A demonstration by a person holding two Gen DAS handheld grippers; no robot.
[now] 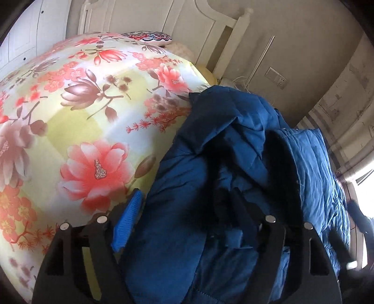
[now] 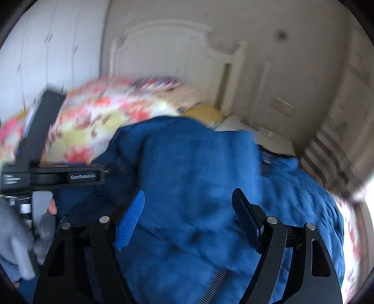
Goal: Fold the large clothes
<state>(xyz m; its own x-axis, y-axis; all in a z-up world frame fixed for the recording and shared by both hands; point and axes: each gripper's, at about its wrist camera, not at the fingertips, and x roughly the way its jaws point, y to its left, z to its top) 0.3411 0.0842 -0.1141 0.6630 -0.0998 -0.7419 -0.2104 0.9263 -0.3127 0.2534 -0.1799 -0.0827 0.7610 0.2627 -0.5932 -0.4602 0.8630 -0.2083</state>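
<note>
A large blue padded jacket point(image 1: 229, 145) lies bunched on the flowered bed cover point(image 1: 77, 121). My left gripper point(image 1: 187, 205) has its jaws wide apart, and jacket fabric fills the gap between them. Its blue left finger pad point(image 1: 127, 224) shows; the right finger is mostly buried in dark folds. In the blurred right wrist view the jacket point(image 2: 191, 163) spreads below my right gripper point(image 2: 189, 215), which is open just above the cloth. The left gripper's body point(image 2: 53, 175) and a gloved hand point(image 2: 44, 224) show at the left there.
A white headboard point(image 1: 163, 21) stands at the far end of the bed, with a patterned pillow point(image 1: 147, 37) before it. A wall with a socket point(image 1: 277, 76) is on the right. A white wardrobe point(image 2: 46, 51) stands on the left.
</note>
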